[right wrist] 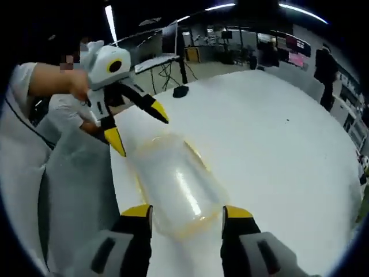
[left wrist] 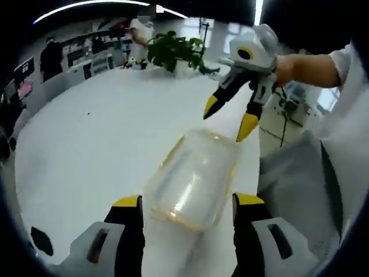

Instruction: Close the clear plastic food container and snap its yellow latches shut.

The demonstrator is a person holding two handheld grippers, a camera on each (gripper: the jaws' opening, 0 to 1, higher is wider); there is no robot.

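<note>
The clear plastic container (left wrist: 193,179) with a yellowish rim lies on the white table (left wrist: 98,144), near its edge; blur hides the state of its latches. Its near end sits between the wide-apart jaws of my left gripper (left wrist: 189,202), which is open and apart from it. My right gripper (left wrist: 229,118), held by a hand, hovers open over the far end. In the right gripper view the container (right wrist: 176,184) lies lengthwise with its near end between the open right gripper (right wrist: 187,212), and the left gripper (right wrist: 138,128) hangs open above the far end.
The table edge runs close beside the container, with the person's grey-clad legs (left wrist: 288,179) just past it. A potted plant (left wrist: 173,49) stands at the table's far side. A small black object (right wrist: 180,91) lies on the table. People stand in the background.
</note>
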